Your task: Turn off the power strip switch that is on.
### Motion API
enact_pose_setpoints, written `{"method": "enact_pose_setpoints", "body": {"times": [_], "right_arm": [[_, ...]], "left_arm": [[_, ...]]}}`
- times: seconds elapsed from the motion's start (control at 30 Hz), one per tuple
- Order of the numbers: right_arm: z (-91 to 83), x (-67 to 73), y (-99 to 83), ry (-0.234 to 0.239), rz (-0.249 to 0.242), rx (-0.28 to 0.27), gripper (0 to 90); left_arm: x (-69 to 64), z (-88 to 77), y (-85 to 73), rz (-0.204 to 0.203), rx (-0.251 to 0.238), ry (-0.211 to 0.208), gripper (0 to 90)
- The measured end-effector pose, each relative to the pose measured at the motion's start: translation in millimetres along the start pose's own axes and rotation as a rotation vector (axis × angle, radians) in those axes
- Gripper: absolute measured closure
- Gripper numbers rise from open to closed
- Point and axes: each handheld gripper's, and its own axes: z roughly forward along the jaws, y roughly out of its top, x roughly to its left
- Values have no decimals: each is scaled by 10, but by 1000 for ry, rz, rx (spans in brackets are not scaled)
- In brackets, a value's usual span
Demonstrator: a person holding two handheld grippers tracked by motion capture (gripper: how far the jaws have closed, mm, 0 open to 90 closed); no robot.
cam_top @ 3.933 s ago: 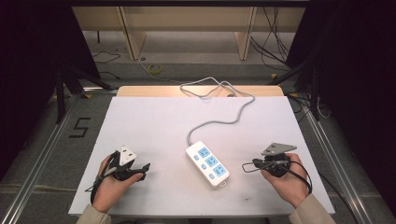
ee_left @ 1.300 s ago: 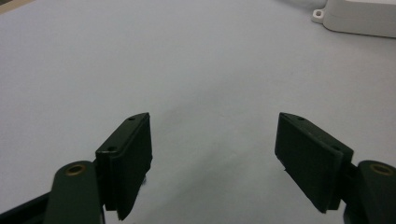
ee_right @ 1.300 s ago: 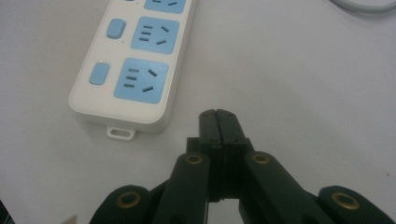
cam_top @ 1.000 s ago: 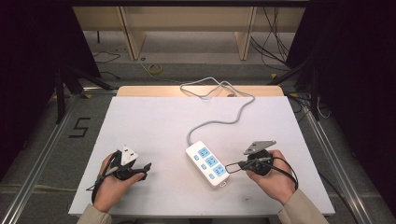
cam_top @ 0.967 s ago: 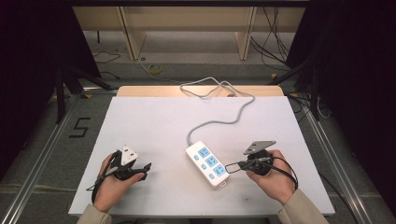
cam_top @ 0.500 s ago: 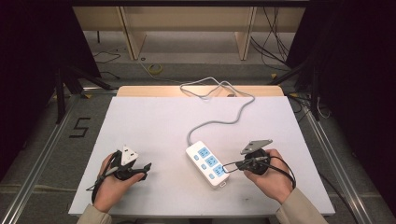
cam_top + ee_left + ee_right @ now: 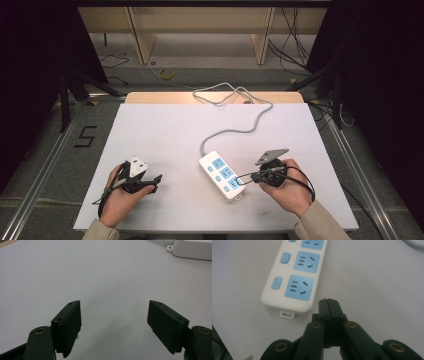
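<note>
Power strip [image 7: 223, 175] lies flat near table [image 7: 165, 135] front, right of centre; grey cord [image 7: 235, 107] runs off far edge. Three blue sockets, none occupied; three blue switches [image 7: 276, 282] alongside, small red light near end one.

Right gripper [image 7: 329, 305]: jaws pressed together, holding nothing, tips just beside strip's near end, not touching. Judgement: poised to push a switch; press not yet made.

Left gripper [image 7: 113, 322]: jaws wide, empty, over bare table, well apart from strip.

Progress: approach made, contact outstanding.
</note>
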Motion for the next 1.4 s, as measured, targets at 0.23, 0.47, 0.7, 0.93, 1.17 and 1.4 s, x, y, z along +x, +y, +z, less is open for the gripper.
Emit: {"method": "enact_pose_setpoints", "body": {"times": [0.23,0.47,0.7,0.93,1.17,1.4], "right_arm": [[6,12,30,3,-8,1,900],[7,29,53,9,-13,6,900],[20,52,91,15,-17,11,900],[32,79,121,20,-18,17,900],[28,85,138,27,-29,22,900],[42,114,172,33,-35,31,900]], "left_arm": [[-2,3,1,1,0,0,272],[-5,4,2,5,1,-3,271],[-16,6,7,1,1,-5,271],[-16,7,8,1,2,-6,271],[-12,2,13,3,-2,0,267],[-13,7,11,3,0,-1,267]]}}
